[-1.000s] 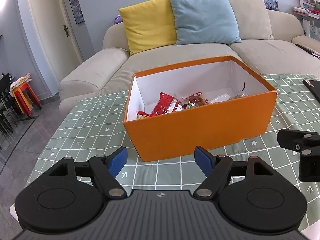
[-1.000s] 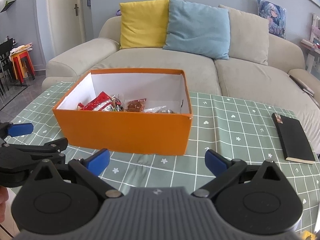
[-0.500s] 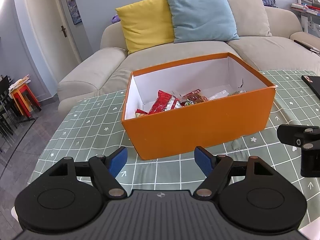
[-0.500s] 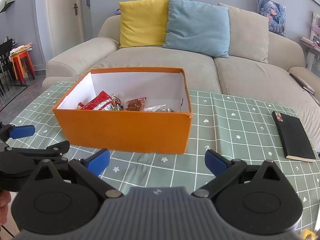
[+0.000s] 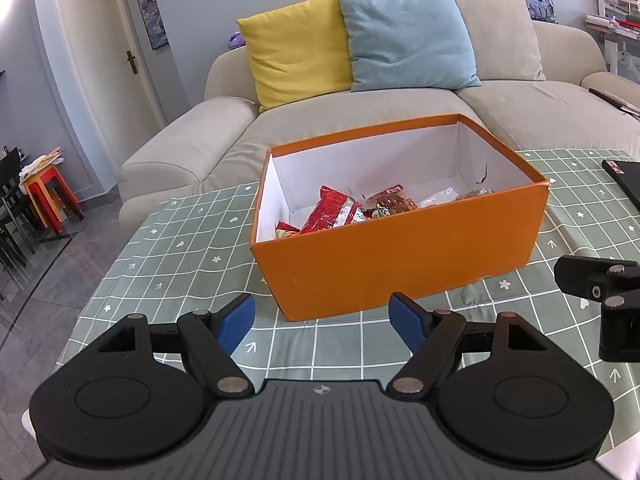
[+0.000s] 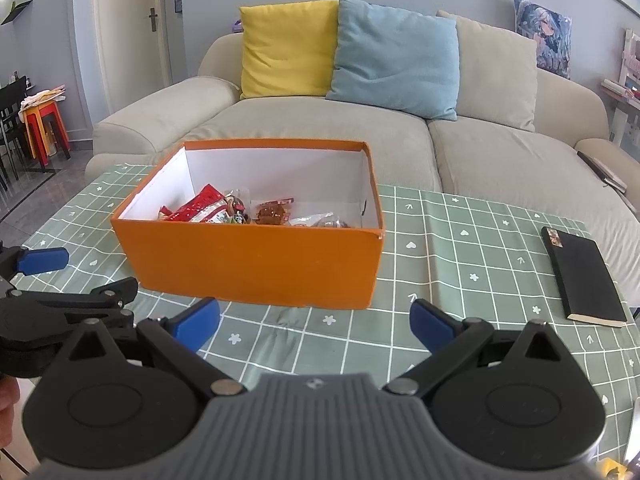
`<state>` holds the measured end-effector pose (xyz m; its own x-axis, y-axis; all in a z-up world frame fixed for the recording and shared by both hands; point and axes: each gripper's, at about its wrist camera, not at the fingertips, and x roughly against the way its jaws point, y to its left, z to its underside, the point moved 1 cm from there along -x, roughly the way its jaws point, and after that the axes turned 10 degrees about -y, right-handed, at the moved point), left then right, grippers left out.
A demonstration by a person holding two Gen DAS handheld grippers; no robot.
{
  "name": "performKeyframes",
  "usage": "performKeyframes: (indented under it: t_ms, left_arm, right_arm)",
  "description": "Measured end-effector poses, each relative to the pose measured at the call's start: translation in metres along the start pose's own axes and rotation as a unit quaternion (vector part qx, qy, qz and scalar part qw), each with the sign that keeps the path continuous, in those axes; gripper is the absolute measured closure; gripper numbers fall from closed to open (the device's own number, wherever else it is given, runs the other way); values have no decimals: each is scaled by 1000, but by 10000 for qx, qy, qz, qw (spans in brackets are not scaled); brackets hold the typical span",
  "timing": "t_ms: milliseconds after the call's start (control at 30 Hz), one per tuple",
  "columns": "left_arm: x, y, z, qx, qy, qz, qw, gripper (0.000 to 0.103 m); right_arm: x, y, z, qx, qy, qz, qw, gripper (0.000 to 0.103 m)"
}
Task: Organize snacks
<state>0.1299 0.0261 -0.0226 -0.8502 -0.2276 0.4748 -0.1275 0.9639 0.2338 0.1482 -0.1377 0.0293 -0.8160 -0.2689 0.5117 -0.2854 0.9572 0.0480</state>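
Note:
An orange box point(image 5: 400, 258) point(image 6: 256, 260) with white inner walls stands on the green checked tablecloth. Inside lie several snack packets: a red bag point(image 5: 332, 212) point(image 6: 200, 206), a brown snack pack point(image 6: 272, 212) and clear wrappers point(image 6: 320, 220). My left gripper point(image 5: 322, 322) hovers in front of the box's near corner, open and empty. My right gripper point(image 6: 316, 322) is also open and empty, a little before the box's front wall. The left gripper's blue finger point(image 6: 40, 260) shows at the left edge of the right wrist view.
A black notebook point(image 6: 580, 276) lies on the tablecloth point(image 6: 460, 264) right of the box. A beige sofa point(image 6: 320, 128) with a yellow cushion point(image 6: 288, 48) and a blue one point(image 6: 396, 56) stands behind the table. Red stools point(image 5: 48, 196) stand far left.
Both grippers stay open and empty. The left wrist view has risen and tilted slightly, showing more of the box's inside; the right has barely moved.

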Motion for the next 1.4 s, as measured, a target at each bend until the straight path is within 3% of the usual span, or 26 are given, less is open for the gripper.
performKeyframes:
  t_ms: [1400]
  left_arm:
    - [9,5,-4,139,0,-10,9999,14]
  right_arm:
    - [15,-2,-1,89,-66,9,9999,5]
